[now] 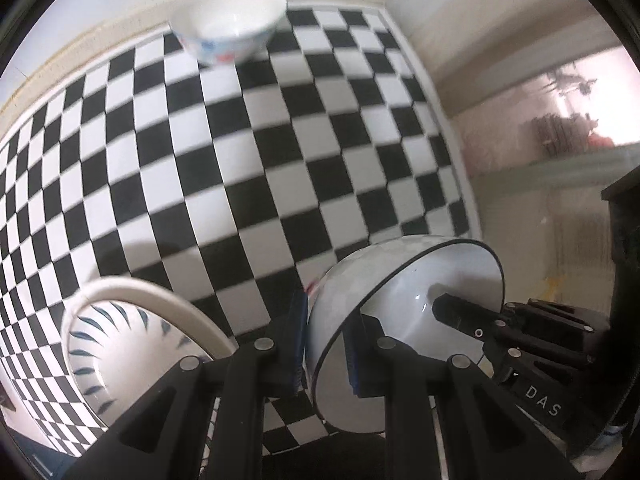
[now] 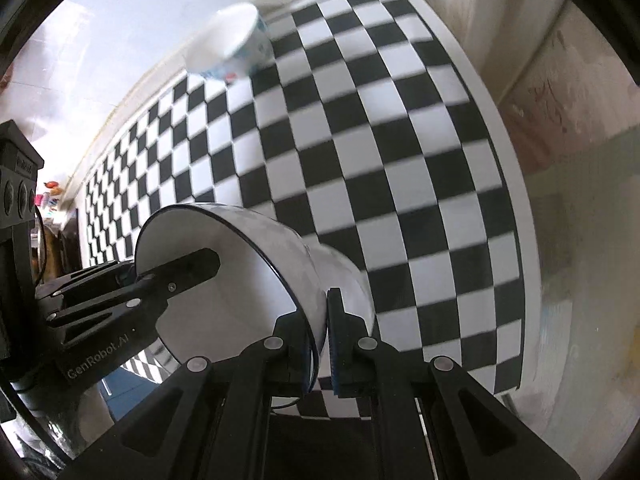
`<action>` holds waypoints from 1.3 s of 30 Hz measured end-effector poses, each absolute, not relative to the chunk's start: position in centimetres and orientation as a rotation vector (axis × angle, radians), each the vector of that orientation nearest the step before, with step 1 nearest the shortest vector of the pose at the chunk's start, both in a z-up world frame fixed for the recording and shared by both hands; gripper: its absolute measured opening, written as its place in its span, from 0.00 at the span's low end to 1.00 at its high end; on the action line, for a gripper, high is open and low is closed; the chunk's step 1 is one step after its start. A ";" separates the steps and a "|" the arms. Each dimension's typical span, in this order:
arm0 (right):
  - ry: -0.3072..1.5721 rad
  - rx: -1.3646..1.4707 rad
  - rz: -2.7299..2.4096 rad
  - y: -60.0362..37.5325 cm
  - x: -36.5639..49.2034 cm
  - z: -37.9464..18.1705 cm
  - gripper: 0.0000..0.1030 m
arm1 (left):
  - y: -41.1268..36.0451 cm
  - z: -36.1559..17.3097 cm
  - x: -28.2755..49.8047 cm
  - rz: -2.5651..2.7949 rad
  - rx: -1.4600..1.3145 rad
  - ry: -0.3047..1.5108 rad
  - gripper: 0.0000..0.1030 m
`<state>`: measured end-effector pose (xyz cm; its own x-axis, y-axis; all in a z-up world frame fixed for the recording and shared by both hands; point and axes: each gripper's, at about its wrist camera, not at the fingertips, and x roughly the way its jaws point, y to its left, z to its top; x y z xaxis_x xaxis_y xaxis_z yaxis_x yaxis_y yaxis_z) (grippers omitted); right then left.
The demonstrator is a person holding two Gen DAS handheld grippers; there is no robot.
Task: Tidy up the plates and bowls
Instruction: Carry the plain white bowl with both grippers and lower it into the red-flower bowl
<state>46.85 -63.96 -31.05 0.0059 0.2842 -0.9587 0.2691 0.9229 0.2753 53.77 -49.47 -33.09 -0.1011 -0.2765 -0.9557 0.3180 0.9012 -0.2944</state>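
A white bowl with a thin dark rim [image 1: 400, 292] [image 2: 228, 312] hangs tilted above the black-and-white checkered tablecloth [image 1: 280, 140] [image 2: 380, 160], held from two sides. My left gripper [image 1: 326, 346] is shut on its wall, one blue pad inside and one outside. My right gripper [image 2: 320, 344] is shut on the opposite part of the rim. In each wrist view the other gripper's finger reaches inside the bowl. A small white bowl with blue and red marks [image 1: 230, 20] [image 2: 232, 44] stands at the far edge of the table.
A wide cream-rimmed bowl with blue leaf strokes [image 1: 116, 344] sits at the lower left, close to my left gripper. The table's right edge [image 1: 448, 128] [image 2: 508, 184] drops off to the floor. A pale wall runs behind the table.
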 end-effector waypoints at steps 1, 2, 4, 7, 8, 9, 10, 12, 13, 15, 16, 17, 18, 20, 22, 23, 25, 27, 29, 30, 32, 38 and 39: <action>1.591 0.441 0.009 -64.0 46.5 -31.6 0.08 | -49.7 -33.8 53.5 -0.494 0.049 1.610 0.14; 1.600 0.444 0.007 -64.0 46.3 -32.1 0.08 | -49.9 -34.2 53.3 -0.491 0.060 1.619 0.14; 1.617 0.451 0.004 -64.2 45.9 -33.1 0.08 | -50.3 -35.2 53.0 -0.485 0.084 1.638 0.14; 1.634 0.451 0.002 -64.3 45.4 -34.2 0.08 | -50.6 -36.0 52.5 -0.475 0.112 1.654 0.14; 1.642 0.448 0.001 -64.3 45.4 -34.6 0.08 | -50.9 -36.0 52.5 -0.469 0.130 1.636 0.14; 1.648 0.444 -0.002 -64.2 45.3 -34.9 0.08 | -51.2 -35.9 52.6 -0.464 0.148 1.631 0.14; 1.655 0.435 -0.001 -64.2 45.2 -35.2 0.08 | -51.4 -36.0 52.5 -0.457 0.164 1.629 0.14; 1.671 0.427 -0.002 -64.1 45.0 -35.6 0.08 | -51.7 -36.0 52.4 -0.446 0.190 1.625 0.14; 1.675 0.424 -0.001 -64.1 44.9 -35.7 0.09 | -51.7 -36.1 52.3 -0.443 0.202 1.624 0.14; 1.677 0.418 -0.004 -64.1 44.7 -35.8 0.09 | -51.9 -36.1 52.1 -0.441 0.215 1.618 0.14; 1.682 0.411 -0.006 -64.0 44.8 -35.8 0.09 | -52.0 -36.1 52.0 -0.440 0.223 1.615 0.14; 1.687 0.406 -0.010 -64.0 44.8 -35.8 0.09 | -52.0 -35.9 52.0 -0.438 0.227 1.613 0.14; 1.689 0.399 -0.012 -64.0 44.8 -35.8 0.09 | -52.1 -35.9 51.9 -0.437 0.231 1.610 0.14; 1.700 0.374 -0.014 -63.7 44.8 -35.5 0.09 | -52.3 -35.5 51.3 -0.435 0.238 1.605 0.14; 1.714 0.360 -0.022 -63.5 44.8 -35.6 0.10 | -52.6 -35.5 50.9 -0.431 0.245 1.606 0.14; 1.720 0.351 -0.024 -63.4 44.9 -35.5 0.10 | -52.4 -35.6 51.0 -0.429 0.249 1.607 0.14; 1.734 0.323 -0.025 -63.0 45.3 -35.3 0.10 | -52.6 -35.7 50.9 -0.424 0.254 1.608 0.14; 1.750 0.319 -0.022 -63.0 45.6 -35.3 0.10 | -52.5 -35.9 51.0 -0.421 0.236 1.618 0.14; 1.755 0.317 -0.019 -62.9 45.8 -35.5 0.12 | -52.3 -36.0 51.4 -0.420 0.222 1.630 0.14; 1.755 0.317 -0.019 -63.0 45.9 -35.3 0.12 | -52.2 -36.1 51.5 -0.420 0.216 1.633 0.14; 1.758 0.326 -0.017 -63.1 45.9 -35.2 0.13 | -52.1 -36.2 51.5 -0.423 0.202 1.638 0.14; 1.742 0.378 -0.001 -64.6 45.5 -34.5 0.16 | -51.7 -36.1 51.6 -0.436 0.165 1.644 0.14; 1.740 0.385 0.004 -64.8 45.4 -34.5 0.16 | -51.7 -36.0 51.7 -0.436 0.167 1.643 0.14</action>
